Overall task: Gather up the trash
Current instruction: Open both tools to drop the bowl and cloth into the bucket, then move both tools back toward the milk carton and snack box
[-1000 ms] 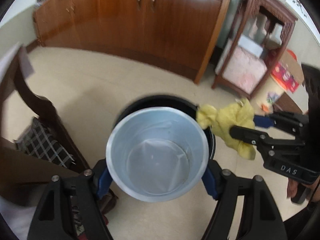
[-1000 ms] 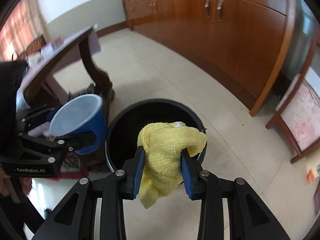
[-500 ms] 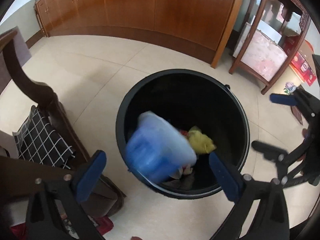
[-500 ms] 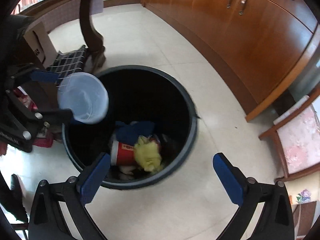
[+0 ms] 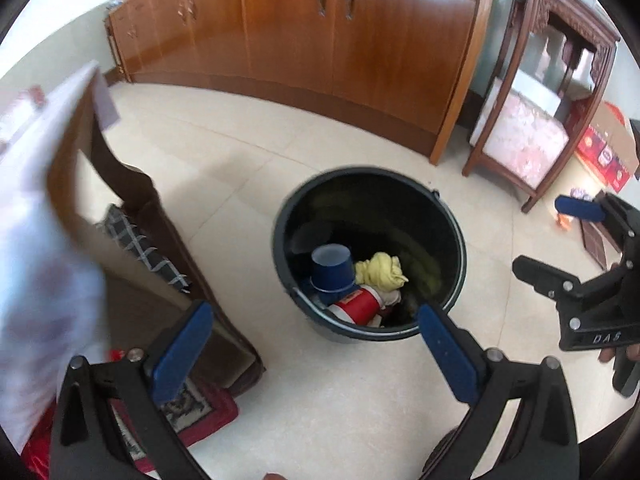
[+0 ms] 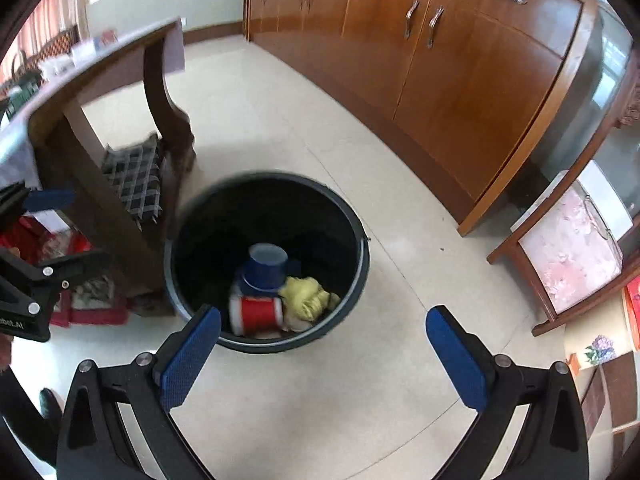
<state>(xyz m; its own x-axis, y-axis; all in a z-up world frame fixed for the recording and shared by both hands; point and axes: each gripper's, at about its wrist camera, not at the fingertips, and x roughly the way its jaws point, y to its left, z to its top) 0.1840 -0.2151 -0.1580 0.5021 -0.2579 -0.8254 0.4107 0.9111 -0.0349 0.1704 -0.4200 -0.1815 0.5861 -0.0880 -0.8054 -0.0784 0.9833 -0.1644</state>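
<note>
– Both tongs are empty, then?

– Yes. The left gripper (image 5: 316, 346) has its blue pads spread wide with nothing between them, and the right gripper (image 6: 324, 350) stands just as wide, also bare. Both sets of jaws have just been opening, and what they let go is down in the black bin (image 5: 454, 280) on the floor.

– What's in there?

– A blue cup (image 6: 266, 266) standing upside down, the yellow cloth (image 6: 306, 300) crumpled just beside it, and a red can (image 6: 258, 314) lying on its side under them, touching both. There's some pale stuff beneath that I can't make out.

– So the job's finished?

– That drop is, I'd say. Whether the room is clear, I can't tell. There's a wooden table (image 6: 100, 76) near the bin with things on top, too blurred to name, and a checked cloth (image 6: 134, 178) hanging under it. Red items sit on the floor by the table leg, but they may not be rubbish at all
</note>
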